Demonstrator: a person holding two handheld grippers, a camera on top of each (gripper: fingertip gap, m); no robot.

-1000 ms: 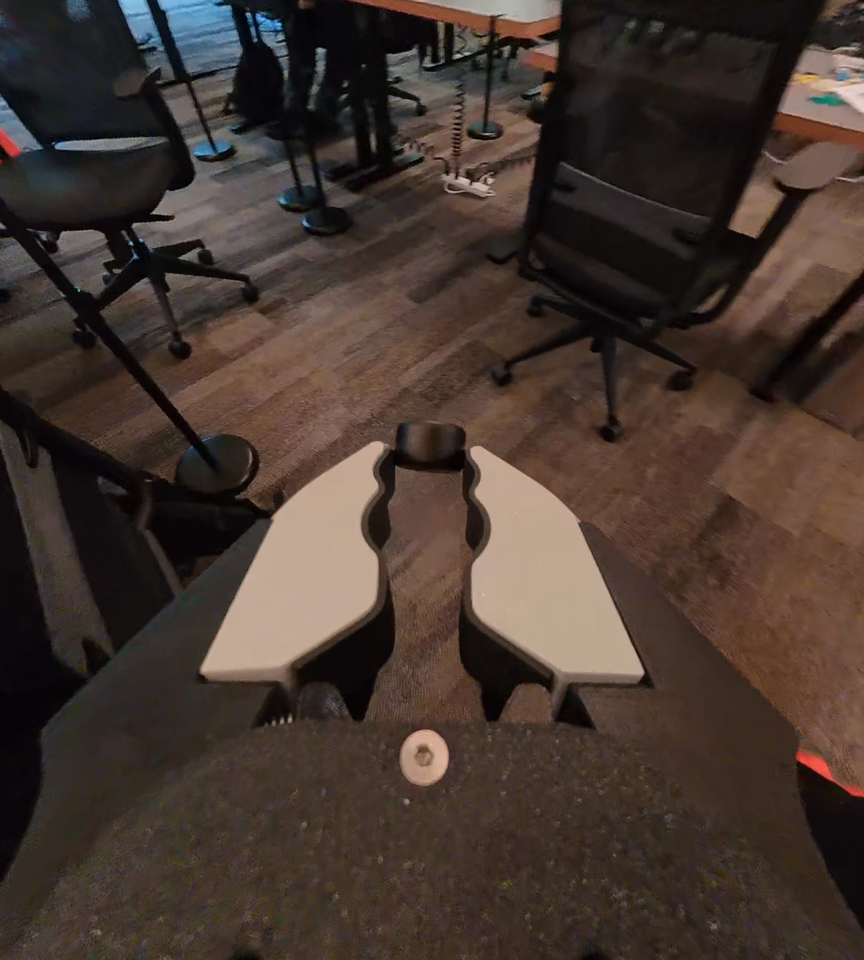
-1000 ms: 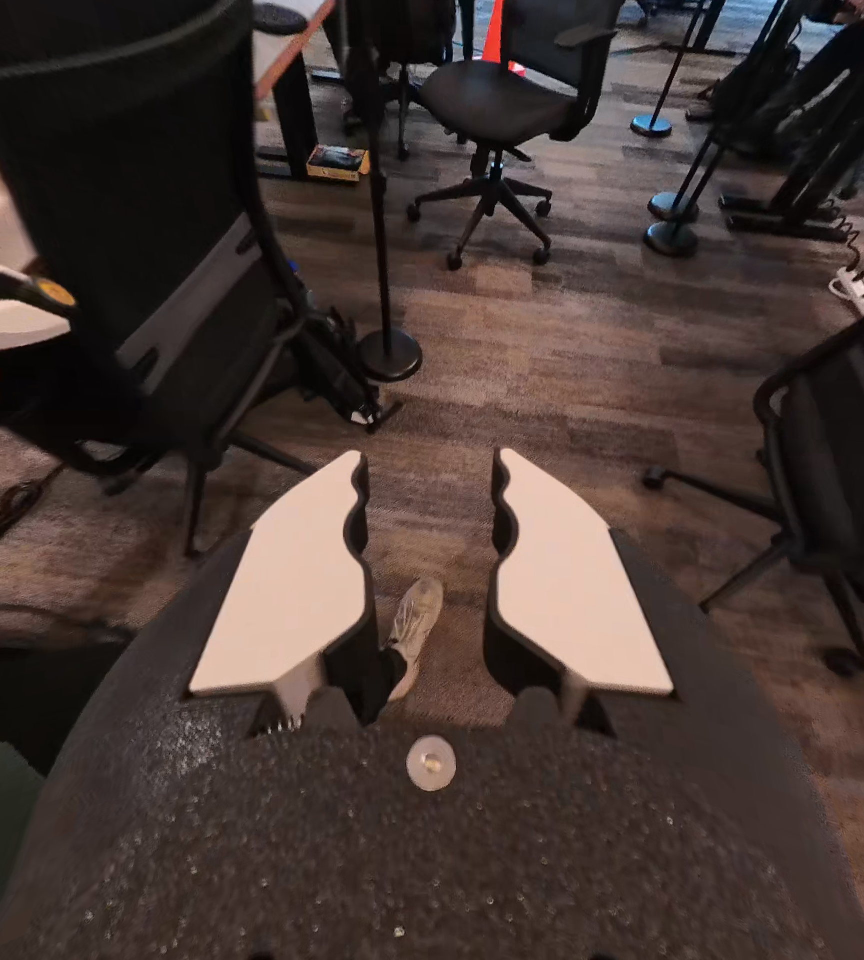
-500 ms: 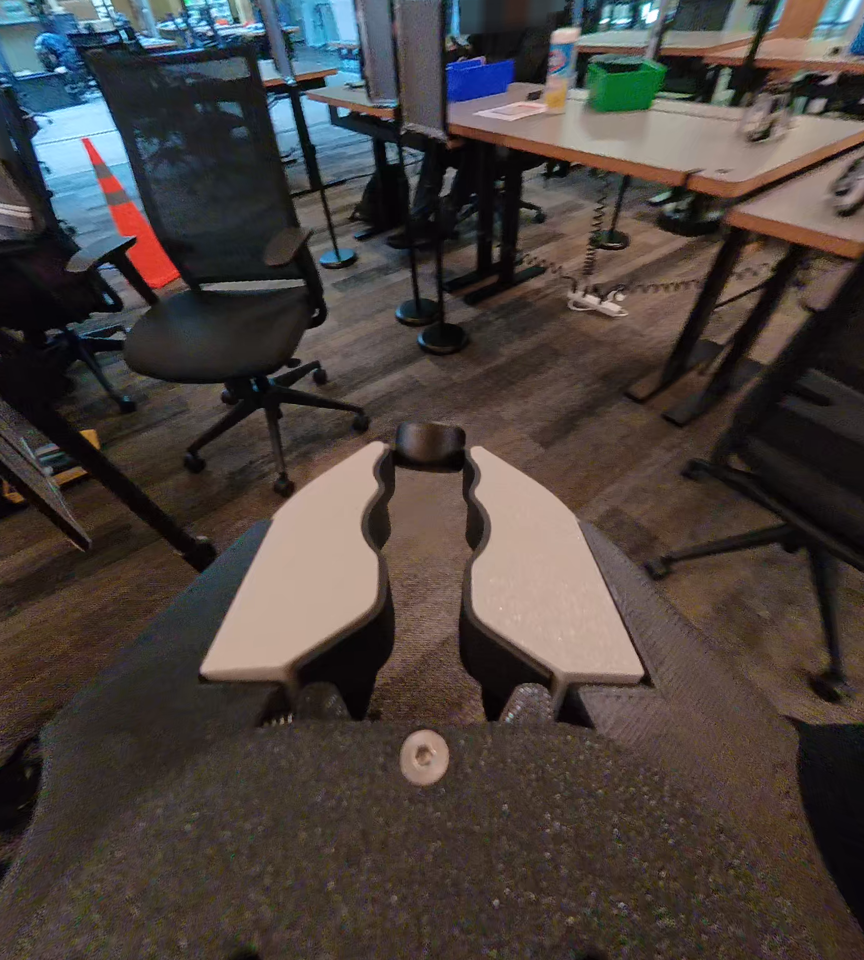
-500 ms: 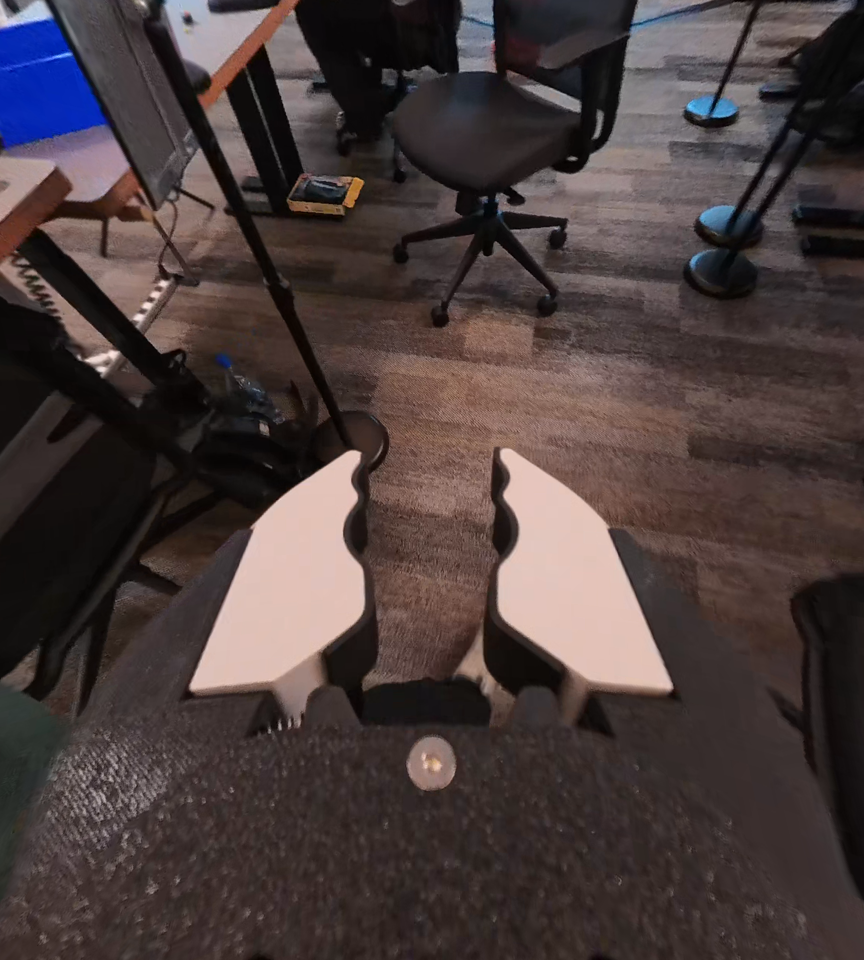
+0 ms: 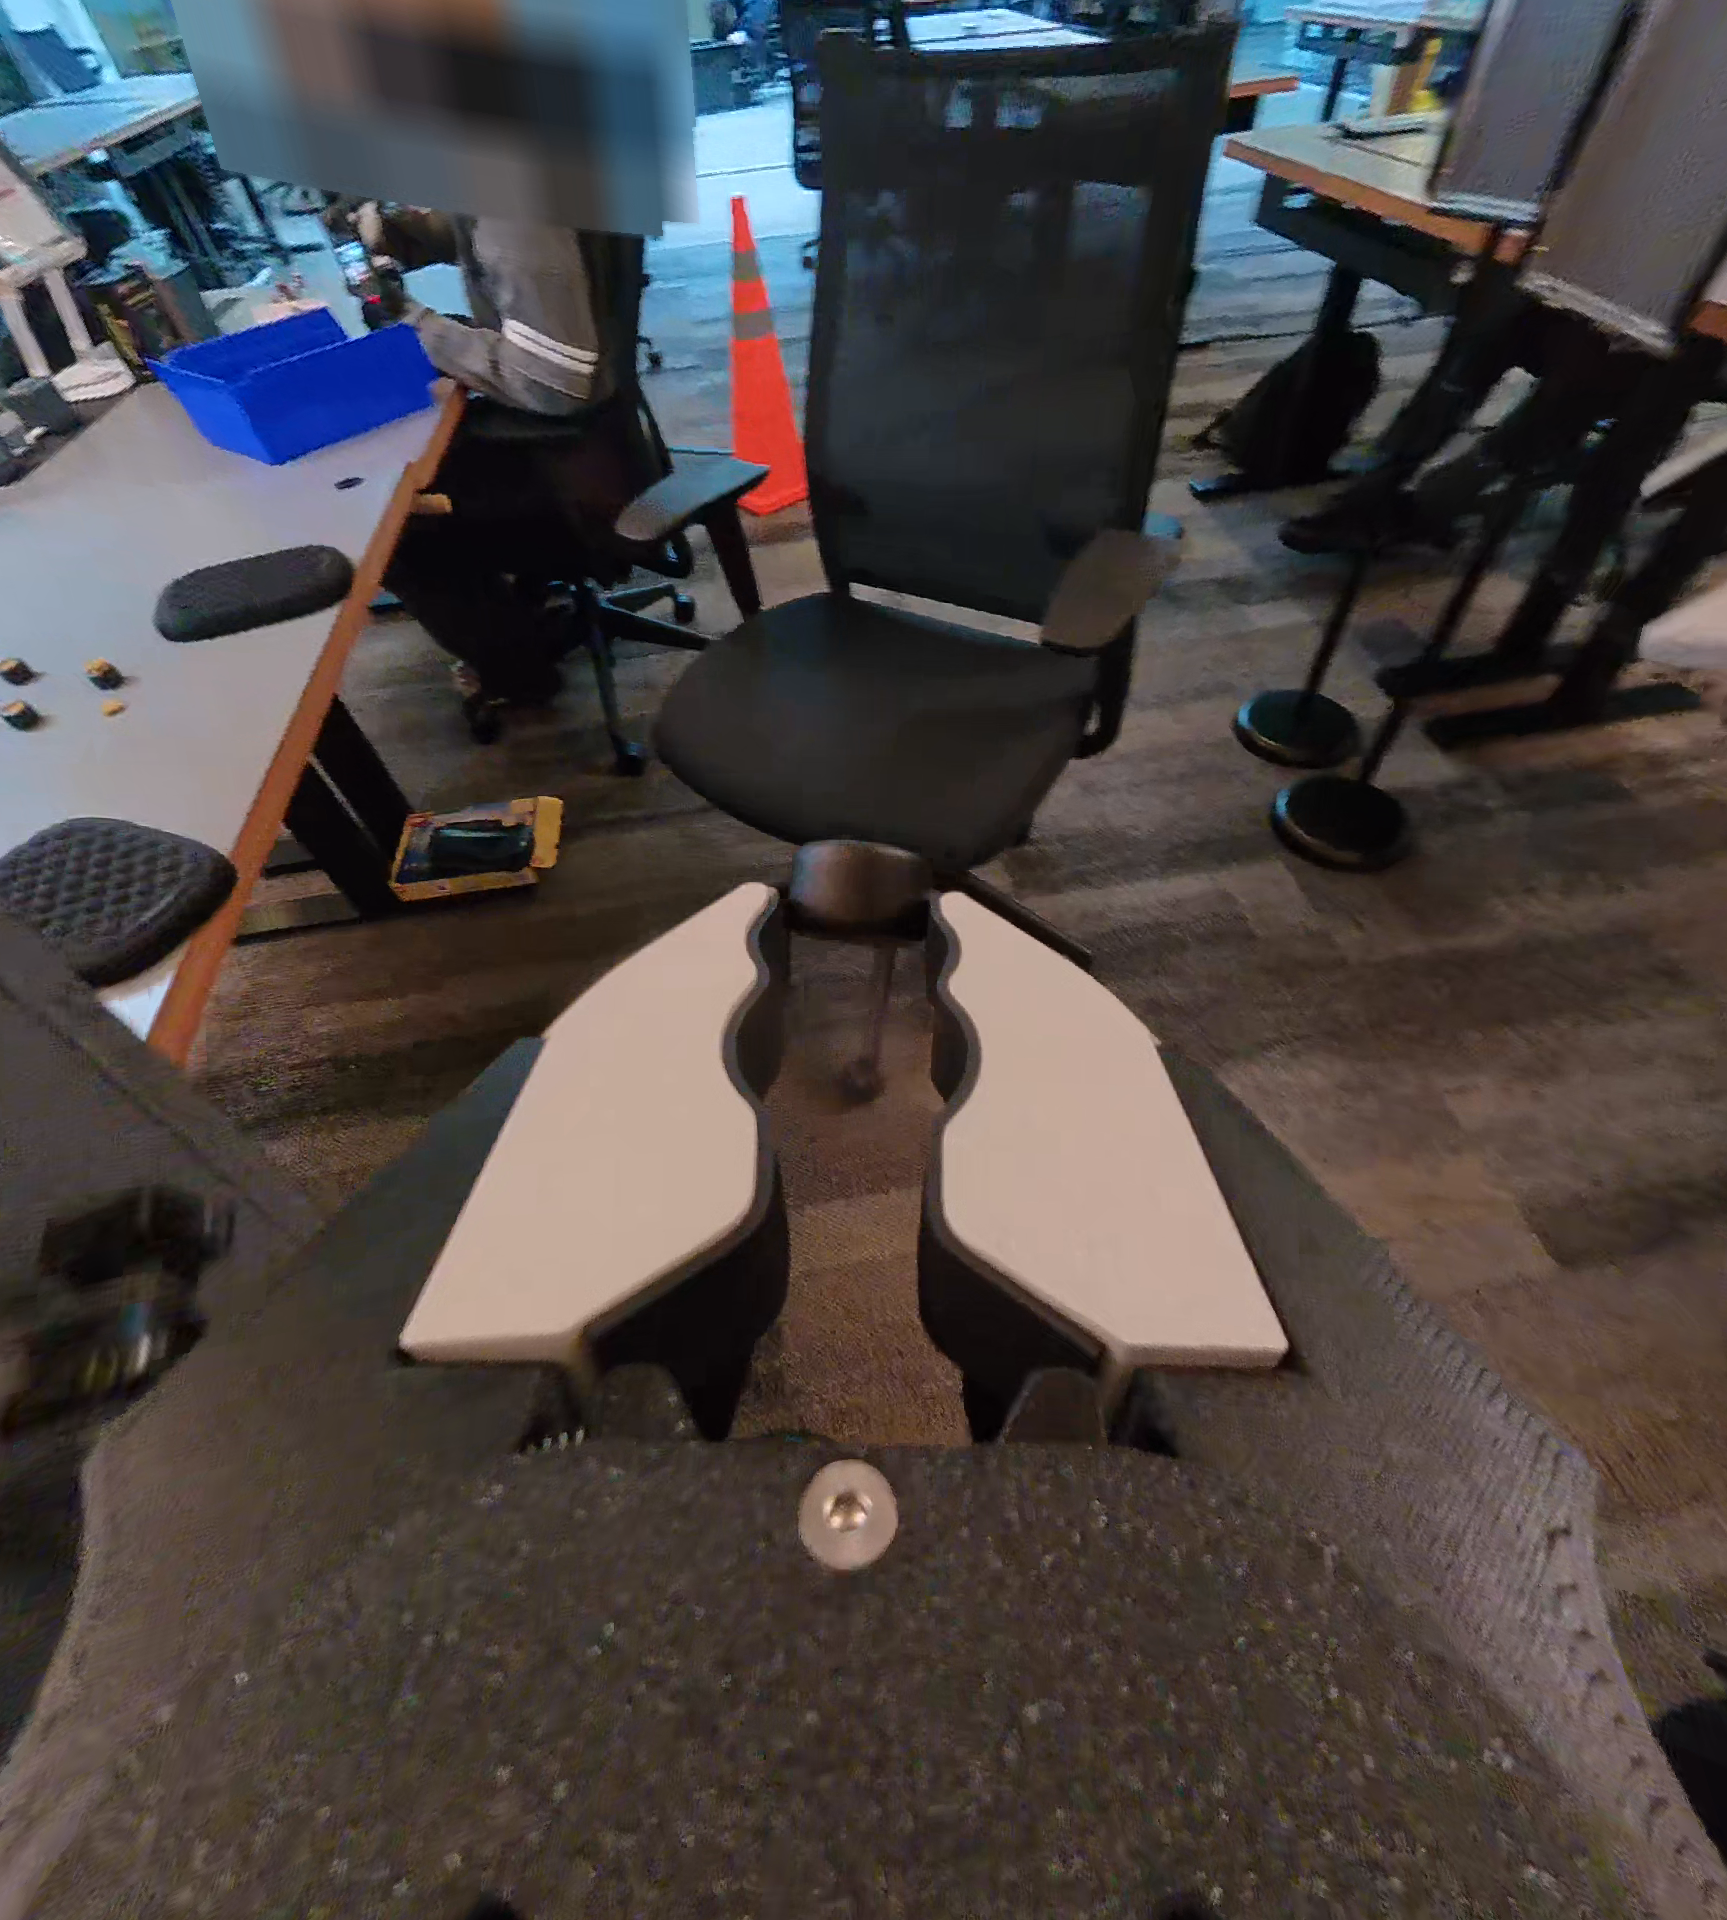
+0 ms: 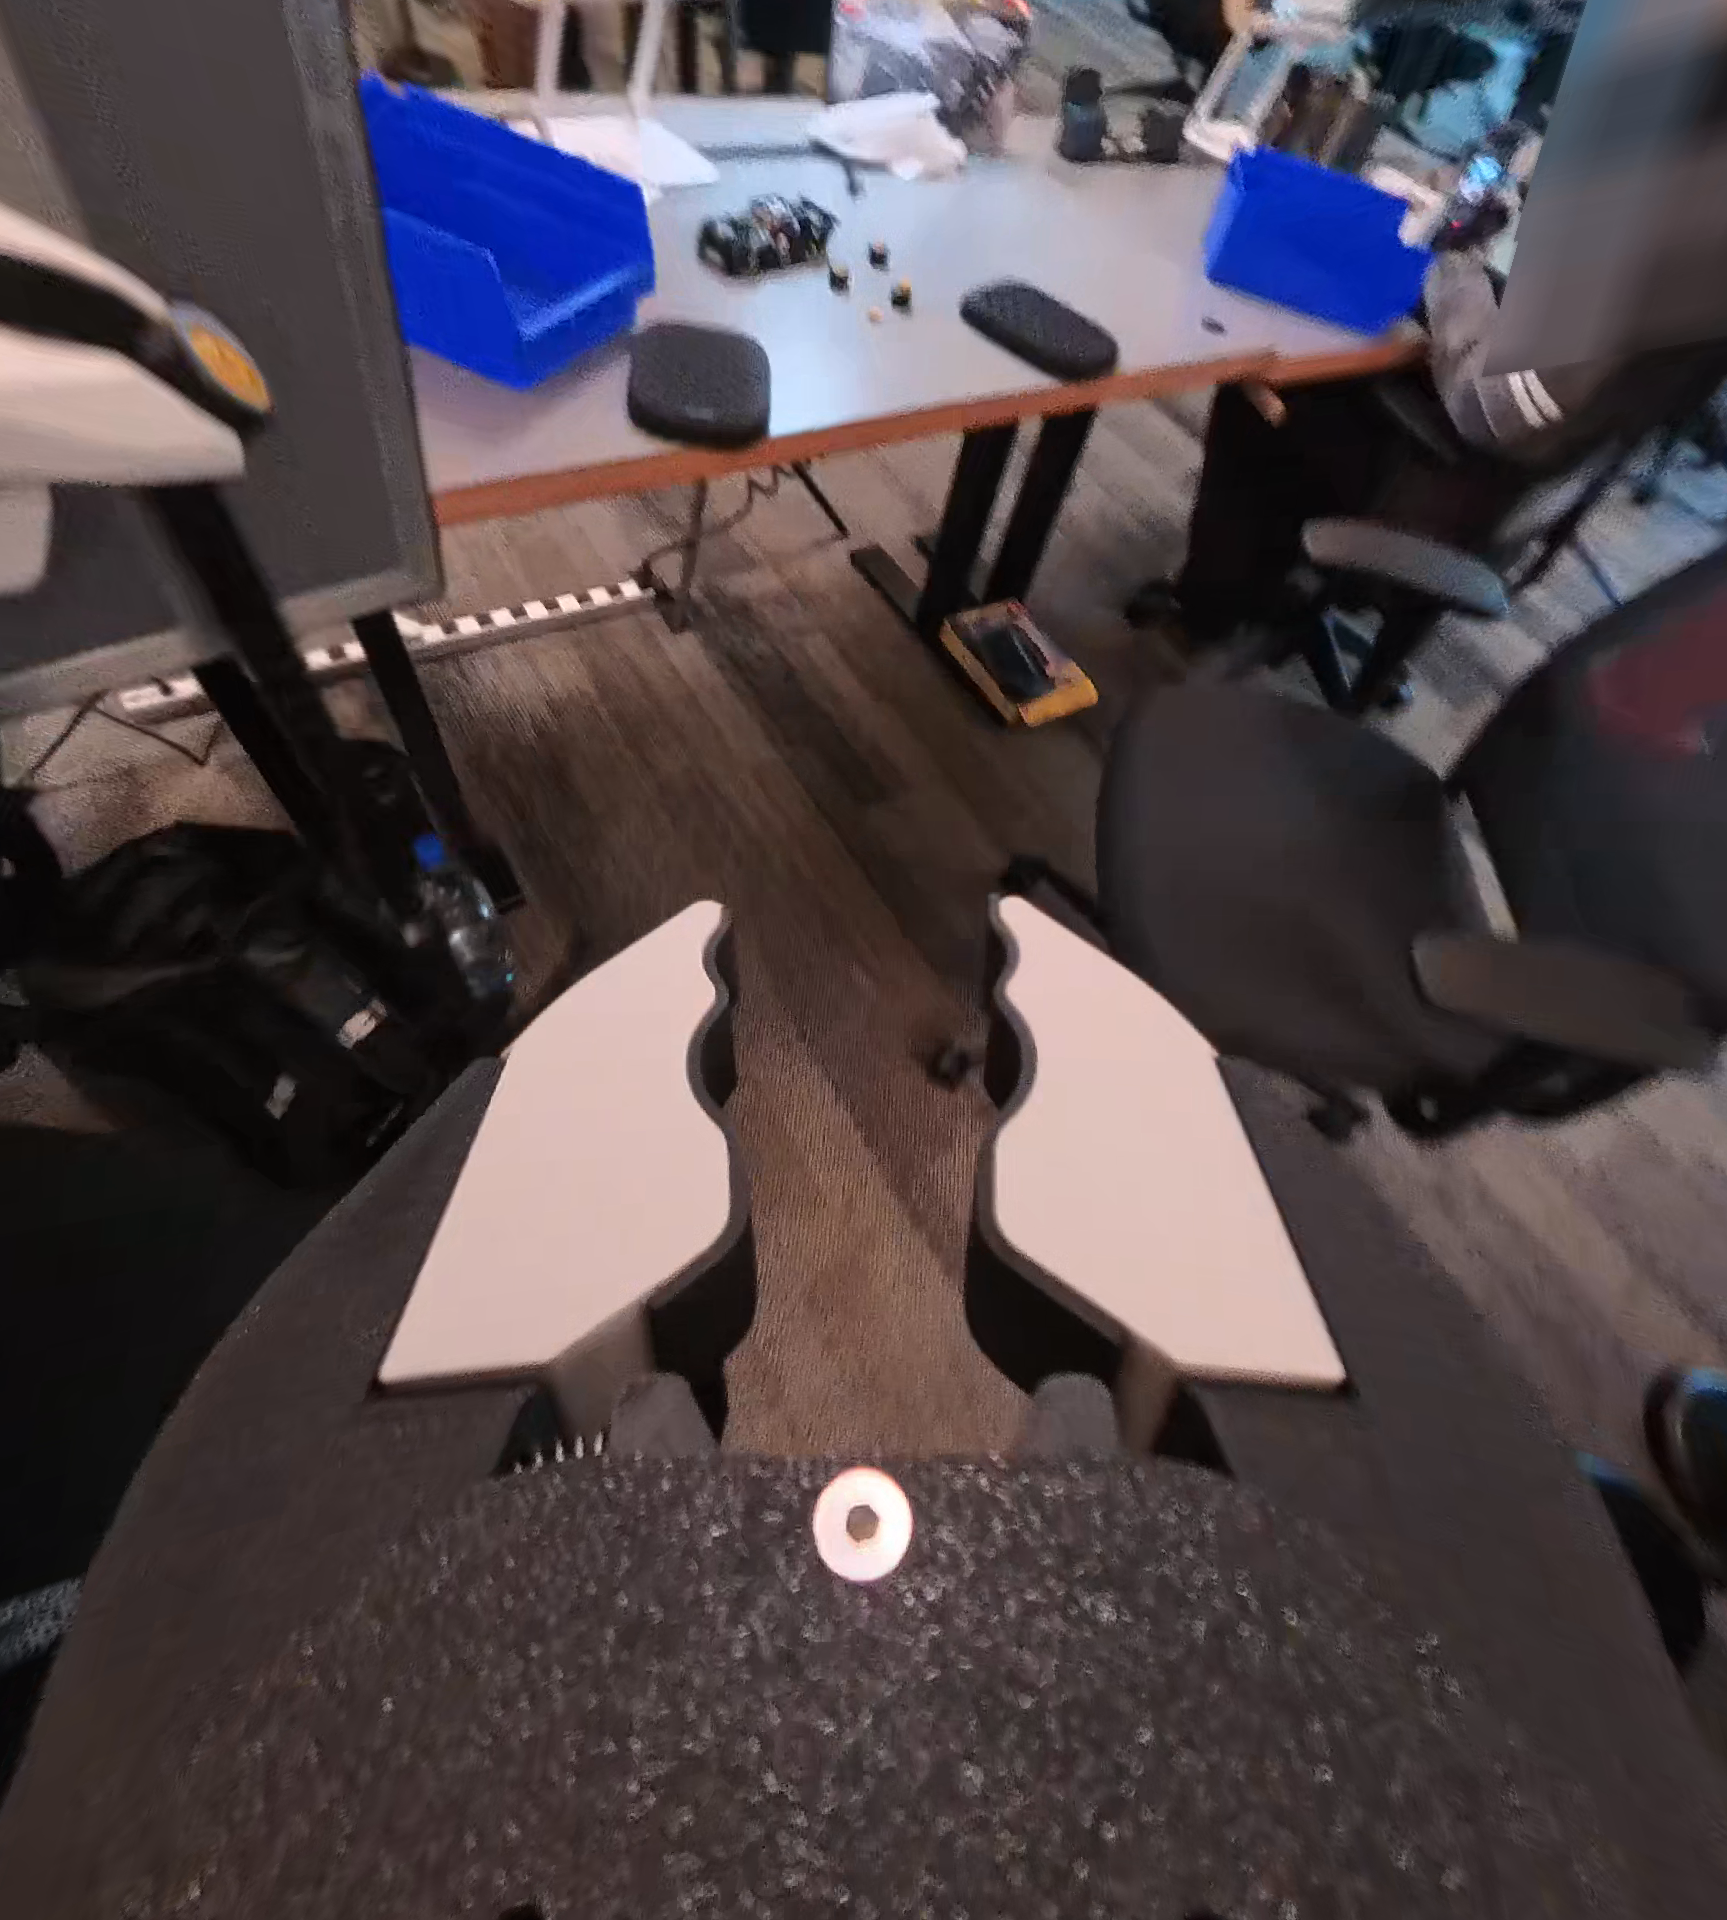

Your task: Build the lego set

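My left gripper (image 5: 857,896) is shut on a small black round piece (image 5: 857,881) held at its fingertips, above the carpet in front of an office chair (image 5: 942,499). My right gripper (image 6: 857,925) is open and empty, pointing at the floor before the grey table (image 6: 942,358). A dark lego build (image 6: 765,234) and several small loose pieces (image 6: 874,278) lie on that table. In the left wrist view the table (image 5: 163,499) is at the left with small pieces (image 5: 59,686) on it.
Blue bins (image 6: 516,260) (image 6: 1306,249) and two black pads (image 6: 698,382) (image 6: 1038,327) sit on the table. A chair (image 6: 1358,883), a black bag (image 6: 215,1018), a yellow box (image 6: 1020,665), an orange cone (image 5: 760,353), stand bases (image 5: 1295,727) and a seated person (image 5: 526,312) surround it.
Both views have swung across the room and up, and the table with the lego pieces has come into sight. The left gripper still holds the black piece; the right stays open.
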